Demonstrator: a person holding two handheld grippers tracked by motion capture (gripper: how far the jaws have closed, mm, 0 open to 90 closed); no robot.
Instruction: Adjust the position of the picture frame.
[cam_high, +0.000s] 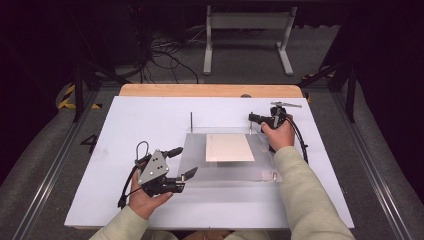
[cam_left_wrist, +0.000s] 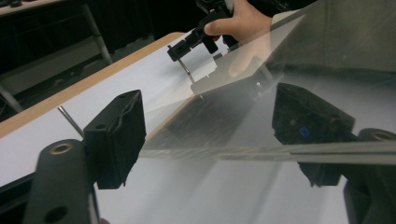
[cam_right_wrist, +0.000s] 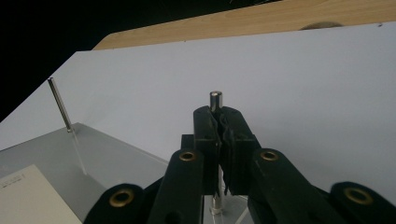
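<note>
A clear acrylic plate (cam_high: 265, 155) lies on the white board with a beige sheet (cam_high: 229, 147) on it. Thin metal posts stand at its two back corners. My right gripper (cam_high: 253, 119) is shut on the right post (cam_right_wrist: 215, 99), whose tip sticks up above the closed jaws (cam_right_wrist: 219, 123). The left post (cam_high: 191, 122) stands free. My left gripper (cam_high: 183, 162) is open at the plate's left edge. In the left gripper view the plate's edge (cam_left_wrist: 243, 153) runs across between the two spread jaws, and the pads do not press on it.
The white board (cam_high: 125, 130) covers most of a wooden table (cam_high: 210, 90). A small metal fitting (cam_high: 274, 175) sits at the plate's front right corner. Behind the table, a white stand (cam_high: 247, 35) and loose cables (cam_high: 170, 55) are on the floor.
</note>
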